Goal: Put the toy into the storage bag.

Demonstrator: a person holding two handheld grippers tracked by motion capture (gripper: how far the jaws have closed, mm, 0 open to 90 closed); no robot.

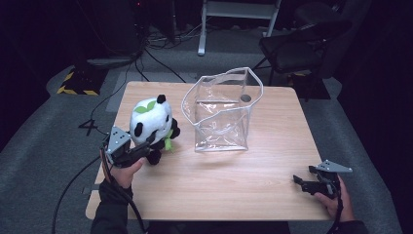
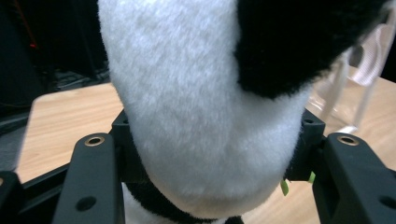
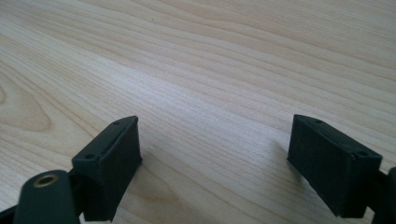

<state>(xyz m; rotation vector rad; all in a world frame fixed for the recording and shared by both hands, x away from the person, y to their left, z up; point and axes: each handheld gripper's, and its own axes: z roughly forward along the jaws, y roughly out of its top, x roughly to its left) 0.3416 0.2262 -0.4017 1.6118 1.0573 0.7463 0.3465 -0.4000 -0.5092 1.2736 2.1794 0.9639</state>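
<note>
Nearest the person, the right gripper rests at the table's near right corner, jaws spread wide with bare wood between them, while at the left edge the left gripper is clamped around the plush panda, jaws pressed into the soft white body low down. Beyond, toward the far edge, the clear plastic bag stands with its mouth open and sagging: that floppy rim could fold shut or tip if the panda snags it, and the squashy fur could slip the grip
</note>
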